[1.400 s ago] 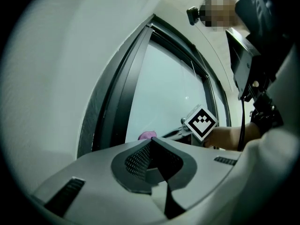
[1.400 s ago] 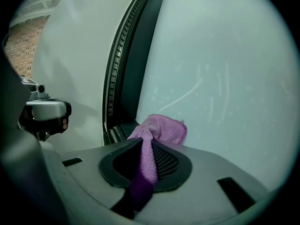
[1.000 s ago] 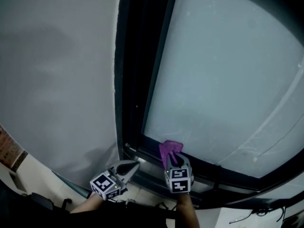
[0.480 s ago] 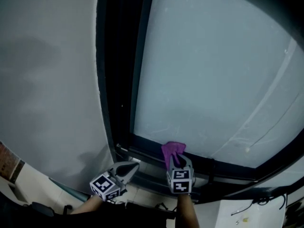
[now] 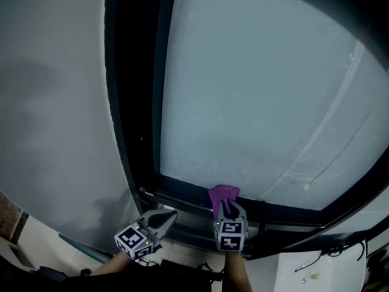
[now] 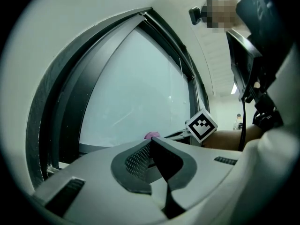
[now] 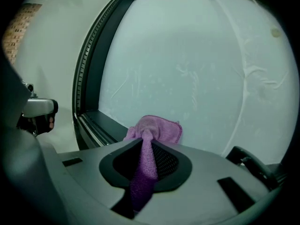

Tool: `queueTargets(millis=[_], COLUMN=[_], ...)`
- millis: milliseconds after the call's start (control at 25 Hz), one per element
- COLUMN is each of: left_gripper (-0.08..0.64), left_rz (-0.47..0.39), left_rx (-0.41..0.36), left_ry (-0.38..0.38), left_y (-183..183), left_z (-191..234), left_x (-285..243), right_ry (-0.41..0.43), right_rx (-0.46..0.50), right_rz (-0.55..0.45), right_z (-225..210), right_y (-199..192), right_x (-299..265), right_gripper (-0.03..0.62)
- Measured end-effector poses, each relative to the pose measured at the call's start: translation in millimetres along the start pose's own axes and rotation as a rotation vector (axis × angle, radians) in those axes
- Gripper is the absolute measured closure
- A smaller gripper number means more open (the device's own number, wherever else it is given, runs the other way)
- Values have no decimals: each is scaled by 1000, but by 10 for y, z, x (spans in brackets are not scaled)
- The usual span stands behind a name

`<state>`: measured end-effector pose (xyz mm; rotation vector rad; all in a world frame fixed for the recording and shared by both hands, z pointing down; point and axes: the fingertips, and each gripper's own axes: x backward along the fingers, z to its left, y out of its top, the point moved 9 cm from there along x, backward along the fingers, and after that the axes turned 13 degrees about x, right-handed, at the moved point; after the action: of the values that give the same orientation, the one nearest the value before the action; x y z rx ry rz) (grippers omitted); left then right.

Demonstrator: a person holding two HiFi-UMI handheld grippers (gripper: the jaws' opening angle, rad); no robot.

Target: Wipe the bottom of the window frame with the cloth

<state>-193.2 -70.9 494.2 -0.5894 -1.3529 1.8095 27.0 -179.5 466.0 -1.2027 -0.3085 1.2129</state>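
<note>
Right gripper (image 7: 147, 143) is clamped on a purple-pink microfibre cloth (image 7: 158, 128); a strip of cloth runs down between the jaws; the bunched end sticks out past the tips toward the pale frosted window glass (image 7: 187, 69).

Head view puts that bunch at the dark bottom rail of the window frame (image 5: 182, 195), at the foot of the glass, not far right of the frame's left corner; cannot tell if it presses on the rail.

Left gripper (image 6: 150, 142) has its jaws closed together with nothing between them; in head view it sits left of the right gripper, on the near side of the rail, tips pointing right and far.

Right gripper view only: a brick-red patch of wall (image 7: 15, 32) far left; a black curved part (image 7: 253, 165) low right, kind unclear.

Left gripper view only: a person's bare forearm (image 6: 229, 136) behind the right gripper; black cables (image 6: 257, 78) on the right; a bright ceiling light (image 6: 233, 89) far off.

Head view only: the plain white wall (image 5: 55, 132) left of the frame; the dark left upright of the frame (image 5: 130, 90); a white ledge (image 5: 304, 272) near right.

Print: the only marking that shows is the black-and-white square pattern on each gripper's marker cube (image 6: 202, 124); it is a code pattern, not letters.
</note>
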Motion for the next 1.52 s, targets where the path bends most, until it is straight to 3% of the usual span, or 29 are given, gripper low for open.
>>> queueTargets(millis=[360,1000,1240,1520], left_gripper=[560,560,559,558], left_rz=[32,80,92,104], left_rx=[0,-23,-27,-23], left_ry=[-25,-144,-170,-166], left_y=[-48,-68,-76,-86], left_z=[-49,-157,-171,-172], left_x=[-99,-478,-564,-562], right_ry=[-101,-224,-324,-348], right_rx=[-65,-169,-280,-396], right_rz=[-12,-55,-141,-203], right_z=[-159,-350,-302,-270], right_y=[-172,-378,-497,-627], right_x=[117,348,371,430], right_gripper=[526,526,526,526])
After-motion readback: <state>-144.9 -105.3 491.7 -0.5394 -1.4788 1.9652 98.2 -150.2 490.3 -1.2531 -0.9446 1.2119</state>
